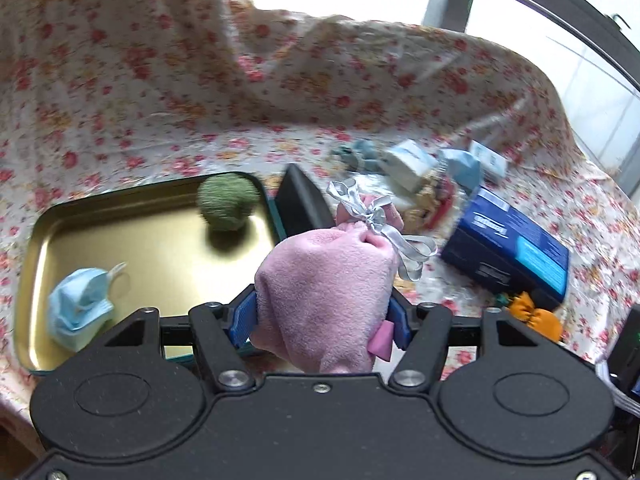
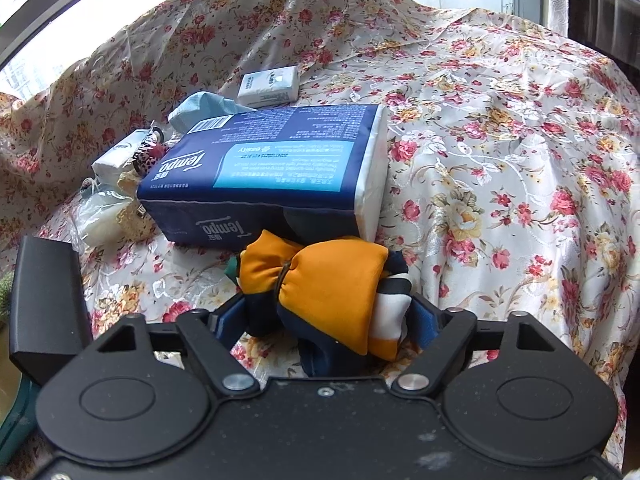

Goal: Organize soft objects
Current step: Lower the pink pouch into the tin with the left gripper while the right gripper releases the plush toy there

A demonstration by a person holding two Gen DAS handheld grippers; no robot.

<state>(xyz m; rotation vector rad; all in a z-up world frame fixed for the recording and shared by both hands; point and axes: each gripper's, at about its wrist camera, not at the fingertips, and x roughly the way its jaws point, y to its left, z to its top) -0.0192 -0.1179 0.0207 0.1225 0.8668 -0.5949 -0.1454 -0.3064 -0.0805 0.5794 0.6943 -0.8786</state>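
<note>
A pink pouch (image 1: 326,296) tied with a silver ribbon (image 1: 380,220) sits clamped between the blue fingers of the left gripper (image 1: 320,320), held beside the right edge of a gold tray (image 1: 36,280). Inside the tray lie a green ball (image 1: 228,202) and a crumpled blue mask (image 1: 78,312). To the tray's right, the right gripper (image 2: 326,320) squeezes an orange cloth bundle (image 2: 332,280) just in front of a dark blue tissue pack (image 2: 272,160), all on a floral cloth (image 2: 500,160).
</note>
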